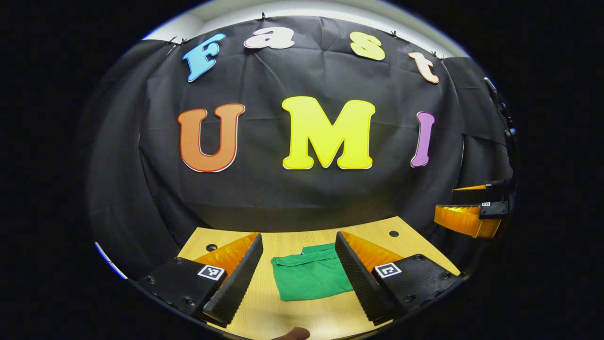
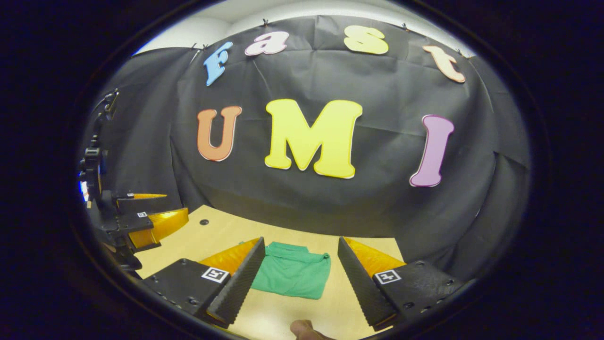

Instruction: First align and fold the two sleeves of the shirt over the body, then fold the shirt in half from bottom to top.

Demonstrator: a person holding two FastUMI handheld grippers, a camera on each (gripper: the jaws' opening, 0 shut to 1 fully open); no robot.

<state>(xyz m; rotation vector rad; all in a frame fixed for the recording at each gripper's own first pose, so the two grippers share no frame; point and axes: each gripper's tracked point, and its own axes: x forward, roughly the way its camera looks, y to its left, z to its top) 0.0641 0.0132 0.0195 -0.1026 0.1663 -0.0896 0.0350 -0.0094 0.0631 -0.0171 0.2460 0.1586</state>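
Folded green shirt (image 1: 309, 276) on the wooden desk (image 1: 288, 238), both grippers held above it.

We see the shirt lying as a compact folded rectangle near the middle of the desk, its collar toward the booth wall. In the left gripper view, the left gripper (image 1: 299, 276) hangs over the desk with its fingers (image 1: 236, 281) spread wide and nothing between them but air, the shirt framed in the gap below. In the right gripper view, the right gripper (image 2: 297, 278) is likewise wide open and holds nothing, the shirt lying toward its left finger. A fingertip (image 2: 304, 328) of the person shows at the bottom edge. We see no containers.
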